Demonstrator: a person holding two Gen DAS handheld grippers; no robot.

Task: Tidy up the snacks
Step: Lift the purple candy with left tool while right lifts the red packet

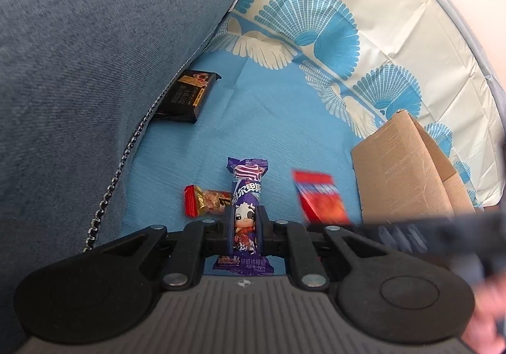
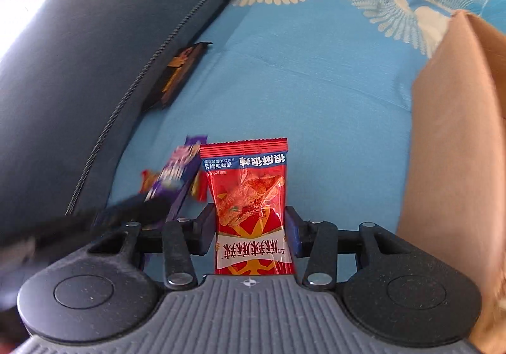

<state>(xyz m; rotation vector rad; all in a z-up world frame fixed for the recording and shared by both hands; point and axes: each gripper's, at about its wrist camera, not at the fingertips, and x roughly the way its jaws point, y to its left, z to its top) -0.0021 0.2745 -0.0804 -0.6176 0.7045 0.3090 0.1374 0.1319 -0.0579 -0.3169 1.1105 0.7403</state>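
Note:
My left gripper (image 1: pixel 246 218) is shut on a purple candy packet with a cartoon cow (image 1: pixel 246 186), held lengthwise above the blue cloth. The same packet shows blurred at the left of the right wrist view (image 2: pixel 177 167). My right gripper (image 2: pixel 249 221) is shut on a red spicy snack packet (image 2: pixel 249 183), which stands upright between its pads. In the left wrist view that red packet (image 1: pixel 319 195) appears blurred to the right of the purple one. A small red-and-gold candy (image 1: pixel 205 202) lies on the cloth just left of my left gripper.
An open cardboard box (image 1: pixel 401 170) (image 2: pixel 458 132) stands at the right. A black snack packet (image 1: pixel 186 94) (image 2: pixel 177 75) lies tucked against the grey-blue cushion (image 1: pixel 79 69) on the left. A blue cloth with a fan pattern (image 1: pixel 268 120) covers the surface.

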